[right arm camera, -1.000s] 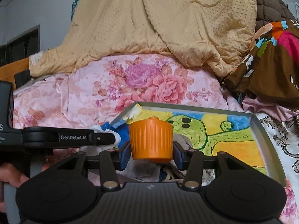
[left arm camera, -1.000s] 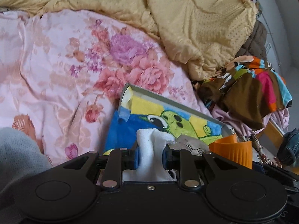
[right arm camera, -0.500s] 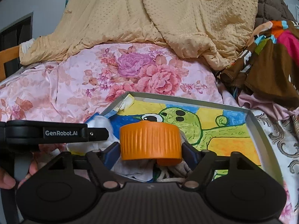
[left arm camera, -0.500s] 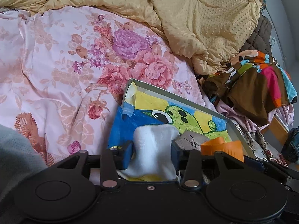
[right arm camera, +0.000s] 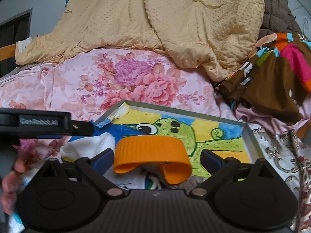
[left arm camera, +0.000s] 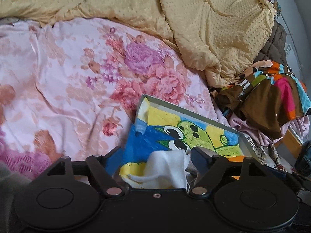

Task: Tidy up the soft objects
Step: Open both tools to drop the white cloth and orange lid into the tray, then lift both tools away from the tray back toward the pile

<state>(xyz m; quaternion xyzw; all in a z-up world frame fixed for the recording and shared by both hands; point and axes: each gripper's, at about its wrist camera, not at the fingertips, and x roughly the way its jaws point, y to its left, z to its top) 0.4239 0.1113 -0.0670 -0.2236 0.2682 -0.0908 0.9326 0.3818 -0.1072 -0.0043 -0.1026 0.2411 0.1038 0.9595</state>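
A grey tray (left arm camera: 192, 110) with a painted green cartoon figure lies on the bed; it also shows in the right wrist view (right arm camera: 250, 134). My left gripper (left arm camera: 157, 155) is open, and a white cloth (left arm camera: 167, 169) lies loose between its fingers over the tray's near end. My right gripper (right arm camera: 157, 156) is open around an orange ribbed soft piece (right arm camera: 151, 151), which sits free on a heap of cloths in the tray. The white cloth (right arm camera: 87, 145) and the left gripper's body (right arm camera: 38, 124) show at the left of the right wrist view.
A pink floral bedspread (left arm camera: 77, 77) covers the bed. A yellow dotted quilt (left arm camera: 194, 19) is piled behind. A multicoloured brown garment (left arm camera: 272, 97) and a dark quilted item (right arm camera: 276, 15) lie at the right. A patterned cloth (right arm camera: 281, 151) lies right of the tray.
Both grippers have opened. The white cloth has dropped from the left jaws and slumped onto the tray. The orange piece has been let go and sits lower and spread wide.
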